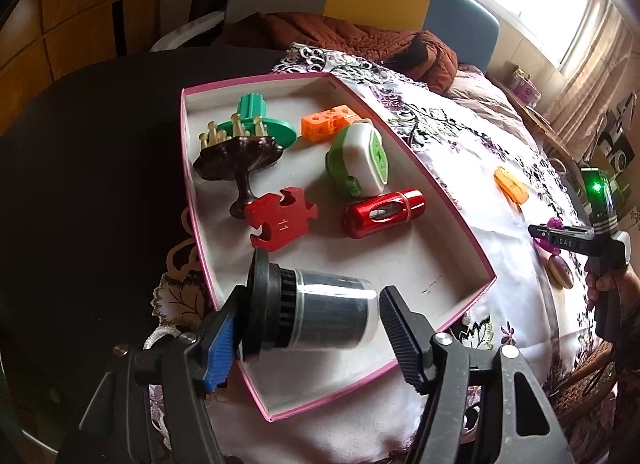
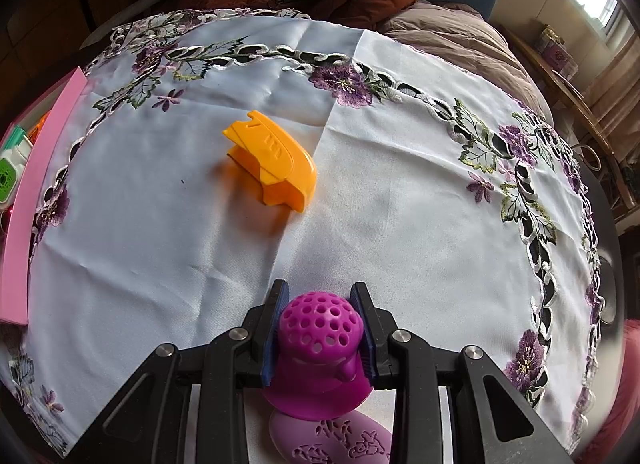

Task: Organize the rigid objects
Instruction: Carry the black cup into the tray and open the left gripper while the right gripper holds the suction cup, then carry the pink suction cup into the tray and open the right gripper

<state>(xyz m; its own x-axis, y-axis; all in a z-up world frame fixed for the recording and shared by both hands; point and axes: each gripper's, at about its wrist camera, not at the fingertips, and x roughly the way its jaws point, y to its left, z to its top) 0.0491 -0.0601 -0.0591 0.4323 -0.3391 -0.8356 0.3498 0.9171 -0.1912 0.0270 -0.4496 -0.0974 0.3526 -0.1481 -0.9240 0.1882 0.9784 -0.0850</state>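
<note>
My left gripper (image 1: 312,296) is open over the near corner of a pink-rimmed box (image 1: 440,192). A black cylinder with a clear sleeve (image 1: 328,316) lies sideways between its jaws. The left pad rests against the black cap, and a thin gap shows at the right pad. My right gripper (image 2: 320,292) is shut on a purple perforated dome piece (image 2: 320,328), just above the white embroidered cloth (image 2: 400,204). An orange plastic piece (image 2: 272,160) lies on the cloth ahead of it. A lilac oval object (image 2: 332,444) lies under the right gripper.
In the box lie a red puzzle piece (image 1: 280,224), a red metal cylinder (image 1: 382,212), a green-and-white gadget (image 1: 360,156), an orange block (image 1: 328,122), a green flanged part (image 1: 256,116) and a brown stand (image 1: 240,156). A brown jacket (image 1: 360,40) lies beyond the table.
</note>
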